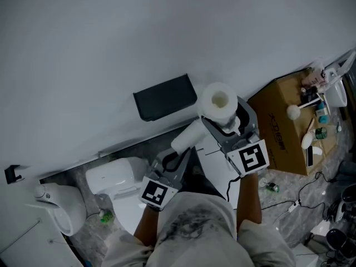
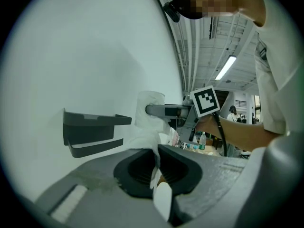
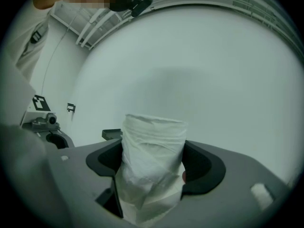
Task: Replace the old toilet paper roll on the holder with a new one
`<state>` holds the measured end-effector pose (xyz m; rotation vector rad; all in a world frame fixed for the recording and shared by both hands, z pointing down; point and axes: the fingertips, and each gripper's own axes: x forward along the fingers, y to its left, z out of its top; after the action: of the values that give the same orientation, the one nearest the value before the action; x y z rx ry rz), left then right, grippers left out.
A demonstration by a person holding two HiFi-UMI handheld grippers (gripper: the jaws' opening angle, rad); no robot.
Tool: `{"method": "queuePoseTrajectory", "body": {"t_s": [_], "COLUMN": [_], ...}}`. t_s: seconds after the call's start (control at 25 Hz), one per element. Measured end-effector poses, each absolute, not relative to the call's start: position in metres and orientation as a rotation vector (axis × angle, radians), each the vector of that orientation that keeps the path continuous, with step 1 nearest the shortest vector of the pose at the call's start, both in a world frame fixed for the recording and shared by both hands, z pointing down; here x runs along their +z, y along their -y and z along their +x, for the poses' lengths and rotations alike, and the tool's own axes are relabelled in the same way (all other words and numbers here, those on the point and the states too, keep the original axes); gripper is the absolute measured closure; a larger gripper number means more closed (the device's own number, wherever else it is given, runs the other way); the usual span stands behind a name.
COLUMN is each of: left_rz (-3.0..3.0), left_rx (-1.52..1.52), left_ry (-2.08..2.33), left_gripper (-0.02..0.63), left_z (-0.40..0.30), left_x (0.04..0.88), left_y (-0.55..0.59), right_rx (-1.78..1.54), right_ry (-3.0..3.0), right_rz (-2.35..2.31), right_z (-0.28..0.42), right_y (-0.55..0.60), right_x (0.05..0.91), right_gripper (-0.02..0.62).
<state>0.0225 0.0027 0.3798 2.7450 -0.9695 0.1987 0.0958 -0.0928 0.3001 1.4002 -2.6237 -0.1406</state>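
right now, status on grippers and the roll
Right gripper shut on roll. Left gripper shut on paper tail. Holder bare, nothing in the way.

Mock bathroom in a workshop, toilet [image 1: 114, 179], wall holder [image 1: 165, 97], cluttered cardboard box [image 1: 281, 124]

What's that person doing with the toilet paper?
A person holds a gripper in each hand. The right gripper has its jaws clamped on a full toilet paper roll. The left gripper has its jaws pinched on thin white paper. The dark holder on the wall looks empty.
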Motion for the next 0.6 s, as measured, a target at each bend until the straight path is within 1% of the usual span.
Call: {"method": "queuePoseTrajectory", "body": {"t_s": [0.6], "left_rz": [2.71], "left_rx": [0.274], "left_ry": [0.958], "left_gripper": [0.591], "left_z": [0.022], "left_x": [0.417], "left_y": [0.005], "right_rx": [-0.008], "right_ry": [2.57], "right_rz": [1.395], "right_z": [0.11], "right_y": [0.097], "right_x": [0.368], "right_gripper": [0.213]}}
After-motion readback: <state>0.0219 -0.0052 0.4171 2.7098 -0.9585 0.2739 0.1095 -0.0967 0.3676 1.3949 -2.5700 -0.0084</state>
